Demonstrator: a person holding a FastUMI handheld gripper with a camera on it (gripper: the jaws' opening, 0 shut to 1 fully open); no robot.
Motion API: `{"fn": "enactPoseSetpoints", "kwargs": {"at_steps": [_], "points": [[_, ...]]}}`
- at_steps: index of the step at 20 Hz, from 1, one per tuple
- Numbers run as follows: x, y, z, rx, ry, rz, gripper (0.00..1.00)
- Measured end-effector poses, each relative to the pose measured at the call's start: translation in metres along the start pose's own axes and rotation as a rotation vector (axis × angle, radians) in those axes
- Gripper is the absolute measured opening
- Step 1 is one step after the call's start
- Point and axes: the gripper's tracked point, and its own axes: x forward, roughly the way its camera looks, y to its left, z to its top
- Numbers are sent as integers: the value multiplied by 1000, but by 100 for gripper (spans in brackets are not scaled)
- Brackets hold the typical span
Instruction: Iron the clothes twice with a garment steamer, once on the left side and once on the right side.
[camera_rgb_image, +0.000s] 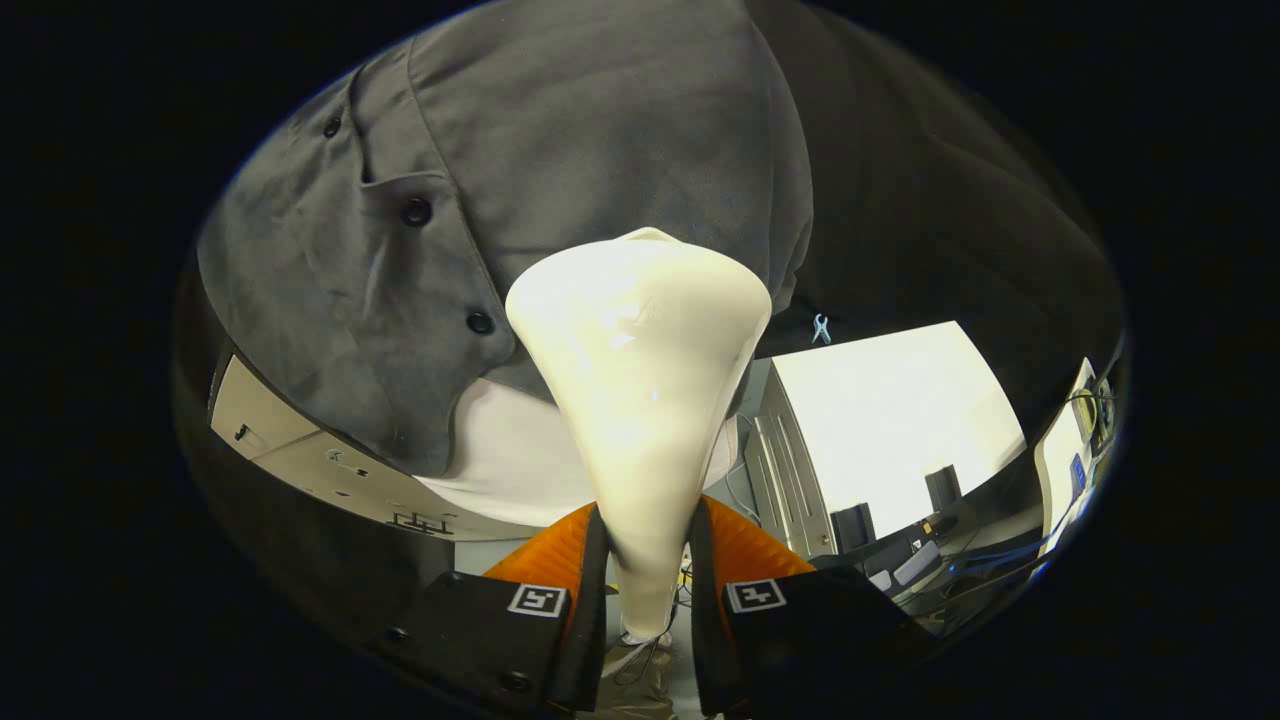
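Our jaws clamp the steamer (640, 400) — we keep its head flat against the shirt (560, 150), gliding slowly.

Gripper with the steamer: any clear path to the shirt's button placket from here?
Probably yes. The gripper is shut on the steamer, whose head sits against the grey shirt just beside the buttons; nothing lies between them.
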Motion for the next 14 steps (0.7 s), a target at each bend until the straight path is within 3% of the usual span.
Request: {"fn": "enactPoseSetpoints", "kwargs": {"at_steps": [5, 14], "points": [[-53, 32, 19, 28, -103, 6, 44], [-228, 137, 101, 32, -468, 12, 44]]}}
